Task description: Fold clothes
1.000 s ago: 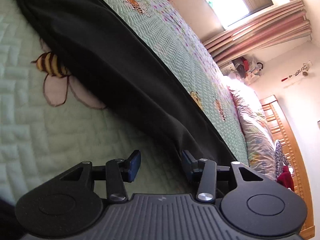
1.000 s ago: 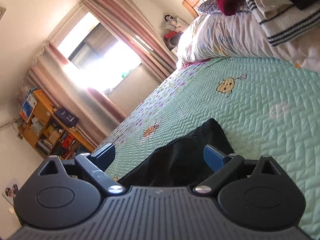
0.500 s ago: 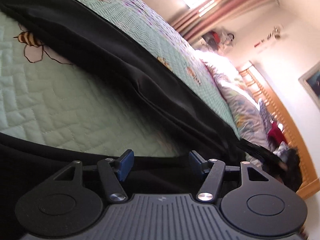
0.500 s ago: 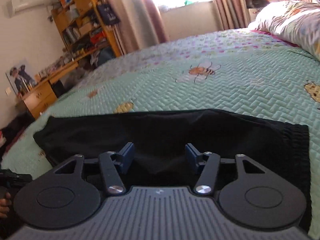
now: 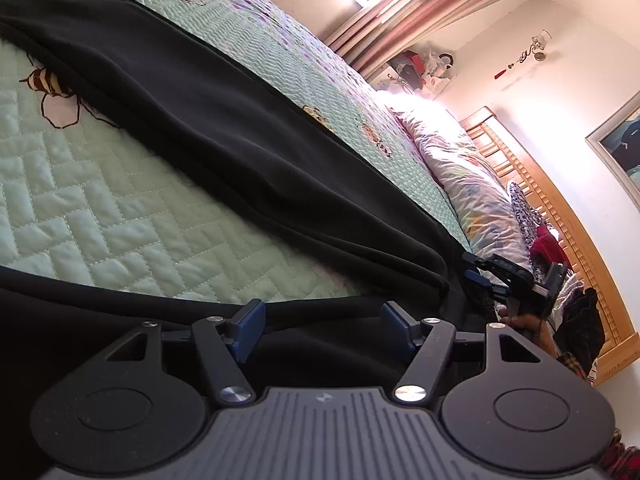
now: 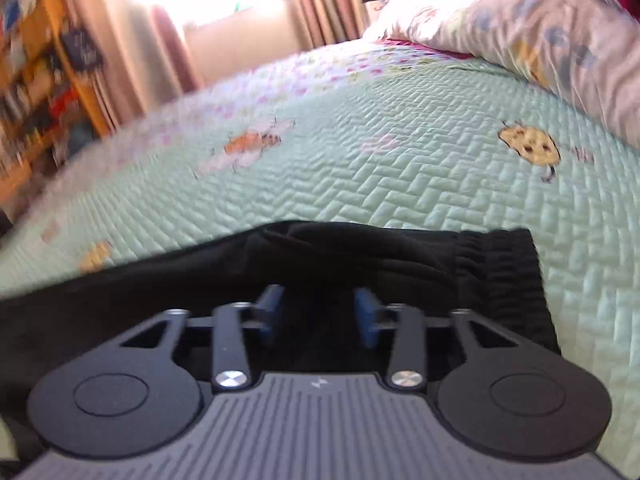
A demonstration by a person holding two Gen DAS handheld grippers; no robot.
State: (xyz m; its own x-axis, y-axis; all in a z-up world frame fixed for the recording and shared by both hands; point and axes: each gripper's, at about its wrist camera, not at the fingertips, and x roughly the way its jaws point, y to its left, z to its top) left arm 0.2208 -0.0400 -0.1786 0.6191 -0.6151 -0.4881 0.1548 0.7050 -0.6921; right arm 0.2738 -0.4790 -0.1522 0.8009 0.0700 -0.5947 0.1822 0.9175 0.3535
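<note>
Black soft cloth trousers (image 5: 224, 128) lie spread on the pale green quilted bed cover (image 5: 80, 208), with the stretchy gathered waistband (image 6: 504, 272) at the right end in the right wrist view. One long dark part runs far away up the bed, and another dark edge lies near, under the left gripper (image 5: 322, 332). Its blue pads are apart and its jaws are opening, with cloth below them but nothing pinched. The right gripper (image 6: 318, 316) sits over the trousers near the waistband; its jaws are closing, but the pads do not press cloth yet, so it is not gripping. A striped bee picture (image 5: 48, 80) peeks out by the trousers on the left. I think the right claw could shut on just the top layer, because the cloth is doubled there, and then the fold would come out crooked or bunchy.
</note>
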